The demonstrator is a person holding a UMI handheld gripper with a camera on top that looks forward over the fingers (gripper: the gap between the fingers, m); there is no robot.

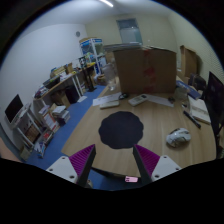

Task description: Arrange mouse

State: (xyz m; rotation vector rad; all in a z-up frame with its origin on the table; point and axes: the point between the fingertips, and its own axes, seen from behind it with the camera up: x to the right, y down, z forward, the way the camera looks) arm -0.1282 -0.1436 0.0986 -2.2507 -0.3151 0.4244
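The gripper [112, 165] hangs high over a wooden surface [160, 120], its fingers [82, 160] spread apart with nothing between them. From up here both the mouse and its likely destination are in view at once, which suits lining up an approach before coming down.

The mouse [179, 138], a pale rounded shape, lies on the surface at about 2 o'clock from the fingers, well apart from them and off to the side of the pad [121, 129]. The pad, dark and roughly round, sits straight ahead at 12 o'clock, just beyond the fingertips. It looks like the natural place for the mouse to end up, so the mouse seems out of position, resting on bare wood rather than on the pad.

Beyond the pad, at 12 to 1 o'clock, a large cardboard box [146, 69] stands at the far end of the surface with papers [130, 99] in front of it. At 9 to 10 o'clock, shelves [62, 88] crowded with items line the wall above a blue floor [62, 128].

The task looks unstarted: a swing toward 2 o'clock and a descent would come first.
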